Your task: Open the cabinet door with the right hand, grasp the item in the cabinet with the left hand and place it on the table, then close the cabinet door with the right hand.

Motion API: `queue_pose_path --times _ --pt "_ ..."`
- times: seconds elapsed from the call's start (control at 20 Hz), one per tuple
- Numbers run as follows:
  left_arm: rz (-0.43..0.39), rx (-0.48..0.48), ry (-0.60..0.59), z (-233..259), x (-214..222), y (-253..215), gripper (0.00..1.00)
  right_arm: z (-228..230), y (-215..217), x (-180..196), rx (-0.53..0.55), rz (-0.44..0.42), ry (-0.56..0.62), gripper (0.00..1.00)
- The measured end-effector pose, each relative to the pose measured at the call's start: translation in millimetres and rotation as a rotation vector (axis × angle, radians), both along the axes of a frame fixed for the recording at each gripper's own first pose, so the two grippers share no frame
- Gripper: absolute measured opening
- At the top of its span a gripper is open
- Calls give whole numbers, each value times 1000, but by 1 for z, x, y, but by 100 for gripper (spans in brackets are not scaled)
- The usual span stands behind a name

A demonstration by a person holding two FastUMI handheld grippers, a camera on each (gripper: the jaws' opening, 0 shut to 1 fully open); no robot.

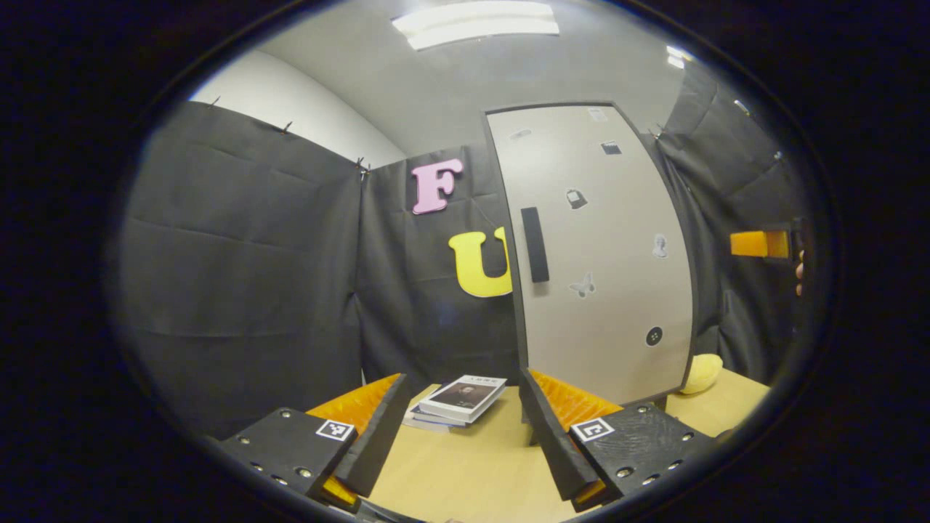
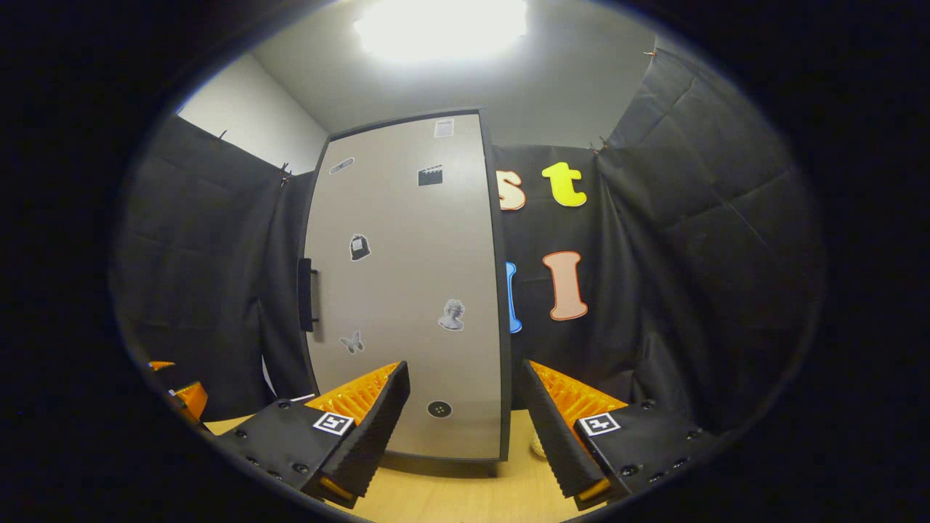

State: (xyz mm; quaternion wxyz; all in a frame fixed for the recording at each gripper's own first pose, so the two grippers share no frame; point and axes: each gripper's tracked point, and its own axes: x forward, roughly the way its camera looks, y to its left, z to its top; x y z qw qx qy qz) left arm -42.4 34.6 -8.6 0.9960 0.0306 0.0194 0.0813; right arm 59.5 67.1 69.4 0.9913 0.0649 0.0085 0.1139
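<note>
We hold our right gripper (image 2: 461, 418) with jaws spread and empty before the tall grey sticker-dotted cabinet door (image 2: 407, 290). Its upright black bar handle (image 2: 305, 294) lies up and left of those jaws, well apart. Our left gripper (image 1: 458, 428) gapes empty too. The door is closed, so the item inside is hidden.

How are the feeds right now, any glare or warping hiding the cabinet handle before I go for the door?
Right gripper view: the ceiling light blows out to white glare, but the cabinet door is evenly lit and its handle stays sharp. Left gripper view: no glare, the handle reads crisp. Both views: fisheye bends the door's edges, worst near the rim.
</note>
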Motion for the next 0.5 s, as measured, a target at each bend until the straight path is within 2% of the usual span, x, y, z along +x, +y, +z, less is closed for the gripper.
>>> queue_pose_path --times 0.15,0.5 --pt "14 -1 -17 2 7 31 92 22 33 17 28 29 -3 96" --pt "70 4 -9 -14 16 105 93 47 112 54 13 67 -11 96"
